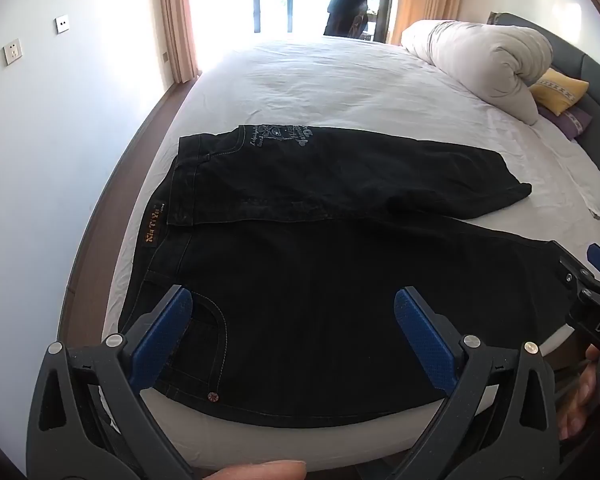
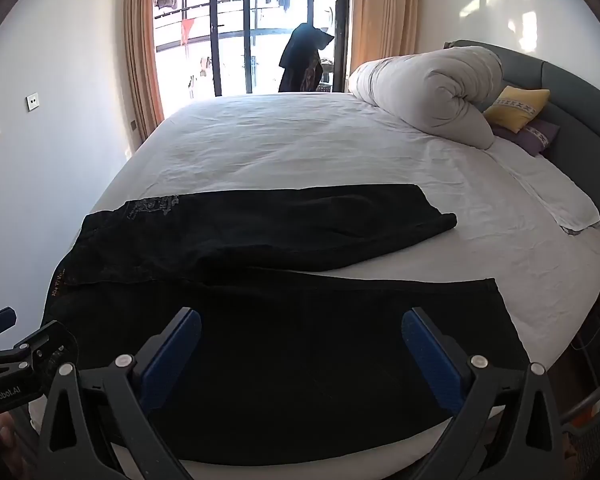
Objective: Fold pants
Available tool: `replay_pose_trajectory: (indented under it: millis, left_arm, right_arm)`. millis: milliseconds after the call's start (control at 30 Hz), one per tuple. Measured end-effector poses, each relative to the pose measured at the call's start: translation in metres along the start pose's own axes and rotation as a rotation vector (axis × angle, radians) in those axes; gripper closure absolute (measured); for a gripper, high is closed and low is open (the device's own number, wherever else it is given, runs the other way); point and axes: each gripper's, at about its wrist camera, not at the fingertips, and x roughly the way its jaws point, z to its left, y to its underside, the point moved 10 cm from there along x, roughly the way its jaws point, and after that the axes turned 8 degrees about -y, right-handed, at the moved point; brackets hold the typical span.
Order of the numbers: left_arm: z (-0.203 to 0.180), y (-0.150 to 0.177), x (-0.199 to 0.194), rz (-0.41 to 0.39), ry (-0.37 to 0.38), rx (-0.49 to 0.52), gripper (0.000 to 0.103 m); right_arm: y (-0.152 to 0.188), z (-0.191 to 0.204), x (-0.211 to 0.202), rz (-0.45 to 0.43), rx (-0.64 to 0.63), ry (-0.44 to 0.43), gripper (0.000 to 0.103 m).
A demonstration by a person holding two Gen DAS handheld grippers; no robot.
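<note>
Black pants (image 1: 320, 248) lie spread flat on the white bed (image 1: 340, 80), waistband at the left, both legs running right and splayed apart. They also show in the right wrist view (image 2: 280, 280). My left gripper (image 1: 294, 312) is open and empty, hovering over the near hip and front pocket. My right gripper (image 2: 302, 334) is open and empty, hovering over the near leg close to the bed's front edge. The right gripper also shows at the right edge of the left wrist view (image 1: 596, 280).
A rolled white duvet (image 2: 432, 88) lies at the back right by the grey headboard (image 2: 580, 104), with a yellow pillow (image 2: 516, 108) and a purple one. A wall with sockets stands at the left. A balcony door (image 2: 240, 40) is behind the bed.
</note>
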Motion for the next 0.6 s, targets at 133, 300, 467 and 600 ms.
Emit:
replay_pose_trajectory:
  millis: [133,300,467,600]
  left_arm:
    - [0.0004,0.0,0.0002,0.001,0.001,0.0,0.0]
    - [0.0006,-0.0004,0.0002,0.002,0.002,-0.001,0.0]
    - [0.0008,-0.0003,0.0002,0.003,0.002,-0.001,0.0]
    - [0.0008,-0.0005,0.0004,0.003,0.002,0.0,0.0]
  right_arm:
    - [0.0,-0.0001,0.0,0.003,-0.002,0.0,0.0]
    - [-0.0007,0.0006,0.0002,0.005,-0.002,0.0,0.0]
    - [0.0024,-0.0026,0.0003,0.007,-0.002,0.001,0.0]
    - [0.0037,-0.0036,0.001,0.008,-0.002,0.001,0.0]
